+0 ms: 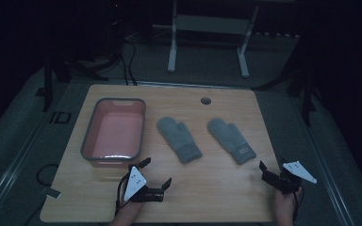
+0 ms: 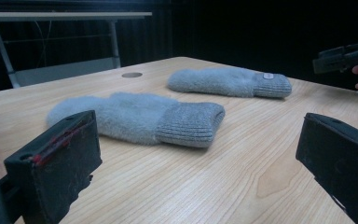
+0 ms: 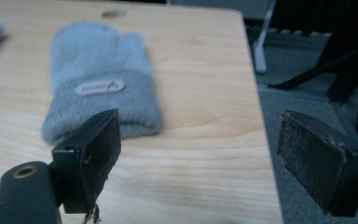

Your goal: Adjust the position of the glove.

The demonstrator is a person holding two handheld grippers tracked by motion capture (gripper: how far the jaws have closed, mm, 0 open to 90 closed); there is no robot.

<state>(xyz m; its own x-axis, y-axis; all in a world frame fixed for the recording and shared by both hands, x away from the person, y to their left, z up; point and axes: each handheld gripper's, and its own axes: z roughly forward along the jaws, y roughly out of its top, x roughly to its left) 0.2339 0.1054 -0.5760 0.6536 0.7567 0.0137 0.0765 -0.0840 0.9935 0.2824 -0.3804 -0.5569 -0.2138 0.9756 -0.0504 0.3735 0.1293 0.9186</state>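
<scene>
Dark room, wooden table (image 1: pixel 217 188) lit dimly, 1 round hole (image 1: pixel 206 100) near far edge. 2 grey mittens, flat, side by side mid-table: left mitten (image 1: pixel 179 139), right mitten (image 1: pixel 231 140) w/ small label on cuff. 1 pink bin (image 1: pixel 115 132), grey rim, left of mittens. 2 grippers at near edge: left gripper (image 1: pixel 156 173) jaws apart, nothing btwn; right gripper (image 1: pixel 273 168) jaws apart, nothing btwn. Label text blurred, unreadable. Bin cut off in left gripper view. Bkgd frame legs barely visible.
</scene>
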